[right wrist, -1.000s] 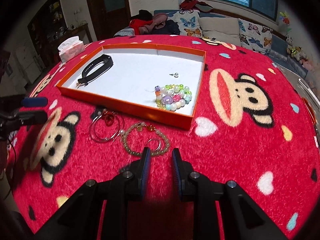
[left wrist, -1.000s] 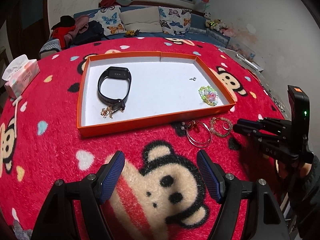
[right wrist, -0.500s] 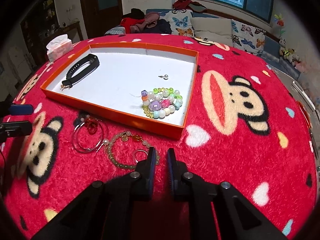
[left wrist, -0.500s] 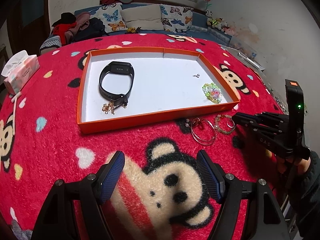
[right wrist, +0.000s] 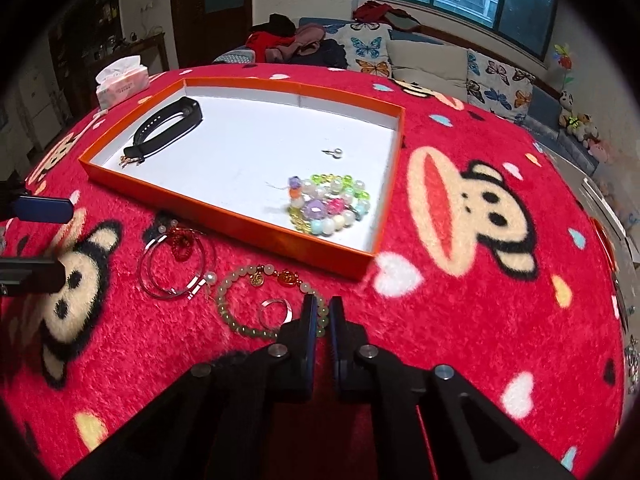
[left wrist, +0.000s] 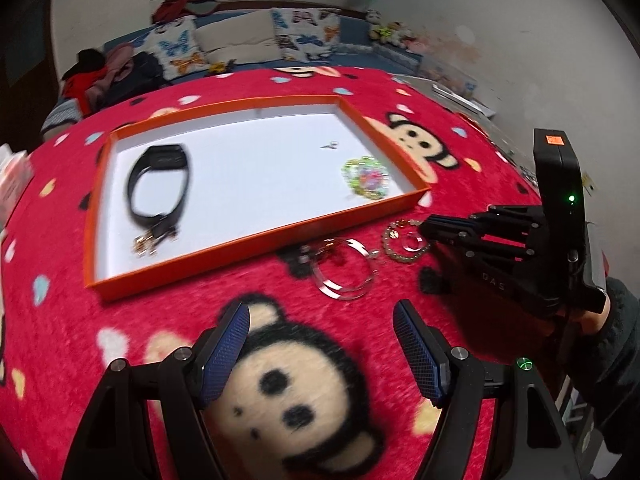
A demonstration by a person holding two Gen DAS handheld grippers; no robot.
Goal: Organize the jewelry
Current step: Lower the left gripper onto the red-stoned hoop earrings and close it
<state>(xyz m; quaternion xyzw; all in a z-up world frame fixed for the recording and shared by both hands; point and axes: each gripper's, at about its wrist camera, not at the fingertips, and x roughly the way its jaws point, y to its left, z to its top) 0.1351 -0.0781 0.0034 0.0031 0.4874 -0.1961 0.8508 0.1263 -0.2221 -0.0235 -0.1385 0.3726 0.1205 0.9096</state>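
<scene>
One pale green round-bead bracelet with gold and red charms lay on the red plush monkey-print blanket, just outside the near wall of the tray. My right gripper had its two blue-padded fingers nearly together over the bracelet's right-hand arc, one bead showing in the narrow slit; I could not tell if they were actually clamping it. One small silver ring sat inside the bracelet loop. Just left of it were two thin silver wire hoops, overlapping, with a red knotted charm and a white pearl touching them.

One shallow rectangular orange cardboard tray with white floor held four things, counted: one pile of glossy multicoloured plastic beads in the near right corner, one tiny pearl stud beside it, one black rubber smart band at the far left, and one small gold clasp piece touching the band's end.

My left gripper hovered over the blanket with its two textured blue pads wide apart, gripping nothing, near the hoops. The left view was motion-blurred. One pink tissue pack stood beyond the tray's left corner. Nothing blocked the tray; the orange wall stood between bracelet and tray floor.
</scene>
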